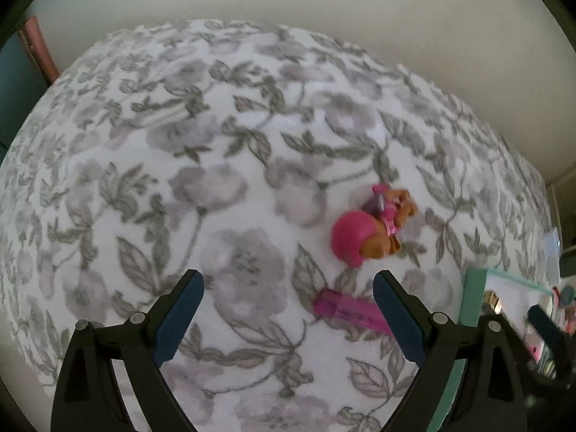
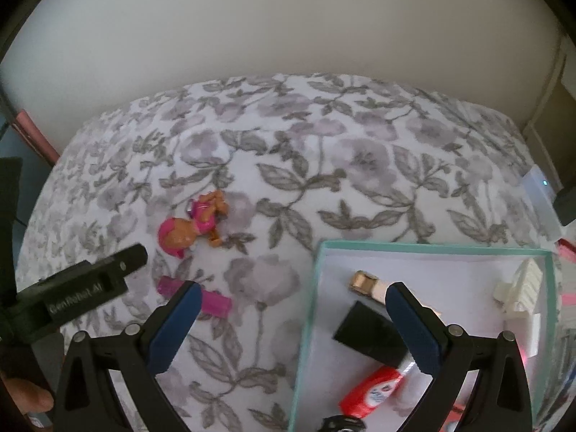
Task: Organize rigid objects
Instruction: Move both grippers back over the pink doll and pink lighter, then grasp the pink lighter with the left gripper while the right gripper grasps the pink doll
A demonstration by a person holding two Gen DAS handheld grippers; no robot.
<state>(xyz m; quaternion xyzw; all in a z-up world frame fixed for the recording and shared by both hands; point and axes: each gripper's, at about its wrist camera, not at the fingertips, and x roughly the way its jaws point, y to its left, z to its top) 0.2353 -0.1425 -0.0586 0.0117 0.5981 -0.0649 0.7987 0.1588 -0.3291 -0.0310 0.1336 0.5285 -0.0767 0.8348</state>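
Note:
A pink and orange toy figure (image 1: 370,226) lies on the floral blanket (image 1: 180,180); it also shows in the right wrist view (image 2: 190,226). A flat pink plastic piece (image 1: 345,309) lies just in front of it, also seen in the right wrist view (image 2: 212,300). My left gripper (image 1: 288,309) is open and empty, hovering left of both. My right gripper (image 2: 293,320) is open and empty over the left wall of a teal-rimmed box (image 2: 313,295). The box holds a gold toy car (image 2: 363,282), a black block (image 2: 370,331), a red tube (image 2: 374,388) and white plastic pieces (image 2: 518,288).
The blanket (image 2: 324,165) ends at a plain wall behind. The box's teal rim (image 1: 471,302) shows at the left wrist view's right edge. The left gripper's black body (image 2: 82,288) reaches in from the left in the right wrist view. A white device (image 2: 540,194) sits at far right.

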